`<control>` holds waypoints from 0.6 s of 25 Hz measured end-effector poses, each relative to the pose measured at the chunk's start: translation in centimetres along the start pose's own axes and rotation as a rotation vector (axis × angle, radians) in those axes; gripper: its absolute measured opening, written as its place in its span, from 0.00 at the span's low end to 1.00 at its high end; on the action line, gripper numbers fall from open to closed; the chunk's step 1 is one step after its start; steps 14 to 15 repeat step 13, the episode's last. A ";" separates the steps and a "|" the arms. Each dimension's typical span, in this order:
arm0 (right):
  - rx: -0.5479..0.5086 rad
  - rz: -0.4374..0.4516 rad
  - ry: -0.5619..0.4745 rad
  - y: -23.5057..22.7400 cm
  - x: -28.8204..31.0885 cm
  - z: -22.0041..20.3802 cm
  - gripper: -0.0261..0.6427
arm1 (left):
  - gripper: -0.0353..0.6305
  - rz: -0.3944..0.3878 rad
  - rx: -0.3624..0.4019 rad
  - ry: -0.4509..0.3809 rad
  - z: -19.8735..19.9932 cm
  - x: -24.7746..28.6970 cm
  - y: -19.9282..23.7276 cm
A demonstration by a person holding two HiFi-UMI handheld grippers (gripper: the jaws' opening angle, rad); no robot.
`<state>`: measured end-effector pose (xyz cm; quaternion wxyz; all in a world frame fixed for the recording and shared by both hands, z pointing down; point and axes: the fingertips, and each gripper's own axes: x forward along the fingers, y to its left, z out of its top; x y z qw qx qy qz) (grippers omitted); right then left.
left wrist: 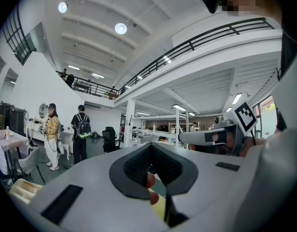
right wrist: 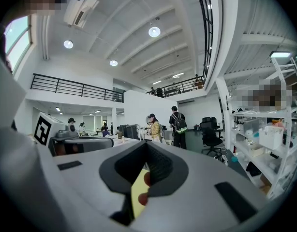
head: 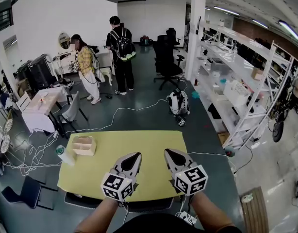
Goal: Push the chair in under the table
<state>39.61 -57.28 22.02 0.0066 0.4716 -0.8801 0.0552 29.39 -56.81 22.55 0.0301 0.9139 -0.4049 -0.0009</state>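
Observation:
A yellow-green table fills the middle of the head view. Below its near edge runs a dark strip, likely part of the chair; most of it is hidden by the tabletop and my arms. My left gripper and right gripper hover side by side over the table's near half, both pointing away from me, shut and holding nothing. In the left gripper view the shut left gripper has the right gripper beside it. The right gripper view looks past its shut jaws across the room.
A small wooden box and a bottle sit at the table's left edge. A blue chair stands at lower left. Two people stand far back, near a black office chair. White shelving lines the right. Cables cross the floor.

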 end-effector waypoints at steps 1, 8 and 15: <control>-0.001 0.001 0.000 0.1 0.0 -0.1 0.06 | 0.07 0.000 0.001 0.001 -0.1 -0.1 0.0; -0.005 0.000 0.005 0.3 -0.2 -0.3 0.06 | 0.07 0.004 0.002 0.003 -0.2 -0.4 -0.1; -0.003 -0.002 0.009 0.0 -0.5 -0.4 0.06 | 0.06 0.002 -0.004 0.005 -0.2 -0.1 -0.4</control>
